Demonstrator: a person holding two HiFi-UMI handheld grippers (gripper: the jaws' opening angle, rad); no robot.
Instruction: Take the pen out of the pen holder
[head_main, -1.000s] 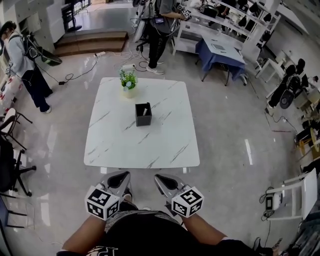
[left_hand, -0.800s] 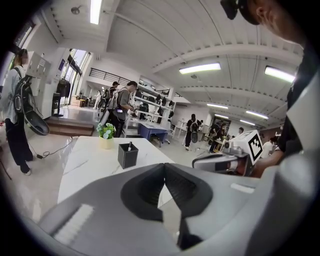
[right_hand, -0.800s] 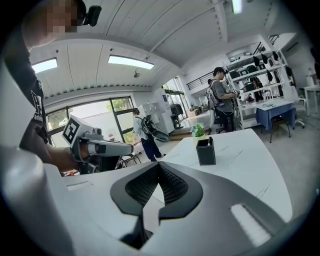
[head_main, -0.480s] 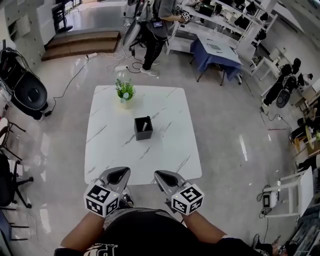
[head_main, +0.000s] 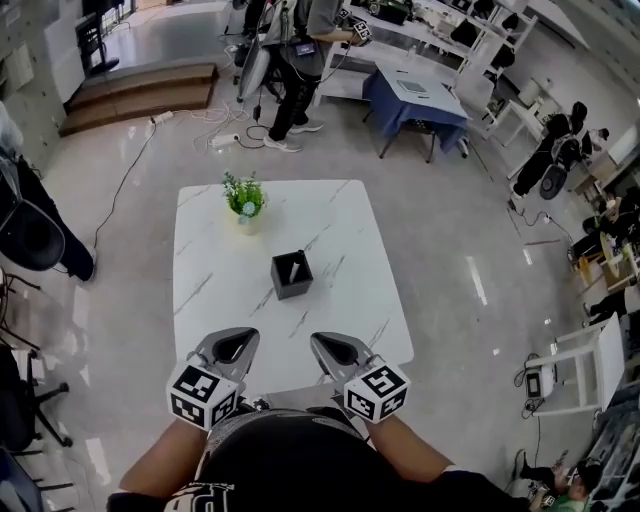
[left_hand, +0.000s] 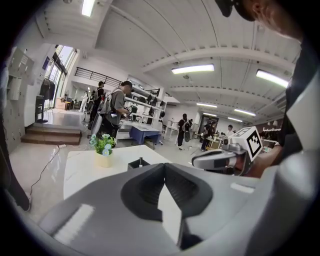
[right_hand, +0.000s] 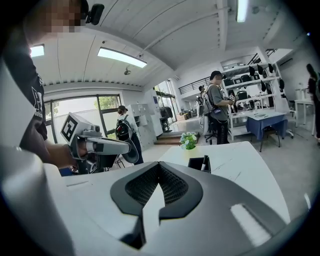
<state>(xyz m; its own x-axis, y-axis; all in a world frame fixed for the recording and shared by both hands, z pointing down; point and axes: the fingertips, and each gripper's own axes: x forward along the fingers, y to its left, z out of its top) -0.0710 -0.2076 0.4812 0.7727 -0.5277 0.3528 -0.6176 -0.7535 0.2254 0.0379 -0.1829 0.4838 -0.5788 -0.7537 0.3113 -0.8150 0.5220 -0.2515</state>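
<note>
Table (head_main: 215, 290) w/ pen holder (head_main: 292, 275) — nearer

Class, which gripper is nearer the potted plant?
Left. The left gripper is at the near edge of the table, roughly in line with the potted plant; the right gripper is off to its right.

1 table (head_main: 215, 262). On it: 1 holder (head_main: 292, 277), 1 pen (head_main: 295, 267), 1 plant pot (head_main: 244, 199). Grippers: 2, i.e. 1 left (head_main: 229, 346) and 1 right (head_main: 334, 349). People (head_main: 298, 52) in the bg: several, exact no. is not clear.
</note>
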